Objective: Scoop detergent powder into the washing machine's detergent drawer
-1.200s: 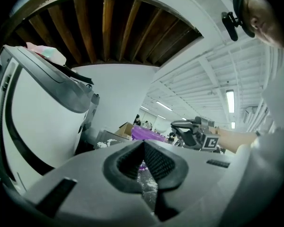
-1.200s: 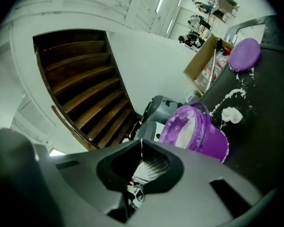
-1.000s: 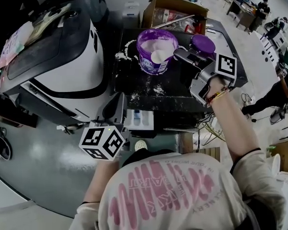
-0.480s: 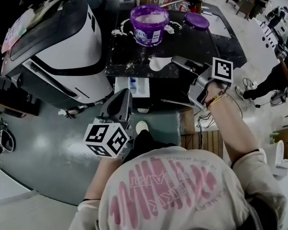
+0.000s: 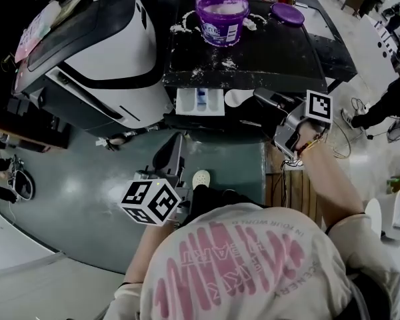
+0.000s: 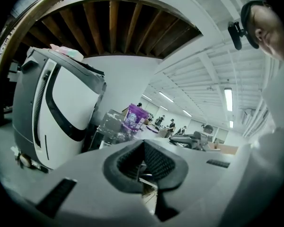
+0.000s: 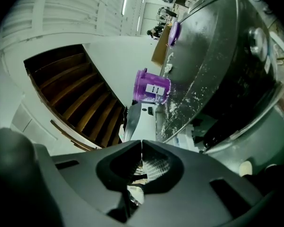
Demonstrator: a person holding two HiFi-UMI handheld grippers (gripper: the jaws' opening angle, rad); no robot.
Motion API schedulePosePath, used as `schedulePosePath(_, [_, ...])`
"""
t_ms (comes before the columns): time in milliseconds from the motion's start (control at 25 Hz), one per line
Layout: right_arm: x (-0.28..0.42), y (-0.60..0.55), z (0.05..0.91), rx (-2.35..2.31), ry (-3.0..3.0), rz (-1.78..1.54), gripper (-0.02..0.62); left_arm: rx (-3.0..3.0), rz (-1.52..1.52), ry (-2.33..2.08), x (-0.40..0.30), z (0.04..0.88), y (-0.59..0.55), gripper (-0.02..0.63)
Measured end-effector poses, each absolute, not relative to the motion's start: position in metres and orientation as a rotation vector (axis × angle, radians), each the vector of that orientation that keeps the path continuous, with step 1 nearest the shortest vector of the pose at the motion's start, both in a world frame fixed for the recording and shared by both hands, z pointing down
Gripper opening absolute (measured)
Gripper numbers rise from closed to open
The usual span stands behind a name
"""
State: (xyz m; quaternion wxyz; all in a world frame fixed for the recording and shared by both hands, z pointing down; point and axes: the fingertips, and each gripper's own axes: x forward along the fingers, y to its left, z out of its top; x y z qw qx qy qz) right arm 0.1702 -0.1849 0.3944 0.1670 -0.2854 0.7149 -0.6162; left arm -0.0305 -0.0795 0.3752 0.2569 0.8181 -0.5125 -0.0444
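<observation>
The scoop [image 5: 236,99] of white powder has left the purple tub [image 5: 221,9] and now sits upper centre, just right of the open detergent drawer [image 5: 200,103], clamped by the fingers of the right gripper [image 5: 259,97]. The left gripper [image 5: 177,140] hangs lower centre, fingers together, empty.

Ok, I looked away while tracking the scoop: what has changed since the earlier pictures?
The right tongs, shut on the scoop, carried it from the purple tub down past the machine's front edge to beside the open detergent drawer. Nothing was grasped or released. Tub, purple lid and drawer stayed put; the left tongs stayed shut and empty.
</observation>
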Motion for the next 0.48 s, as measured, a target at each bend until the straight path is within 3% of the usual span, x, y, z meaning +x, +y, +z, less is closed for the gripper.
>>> schedulePosePath(480, [0.109, -0.190, 0.403, -0.893, 1.936, -1.717, 0.006, 2.281, -0.109, -1.259, -0.100, 0.368, -0.112, 0.003])
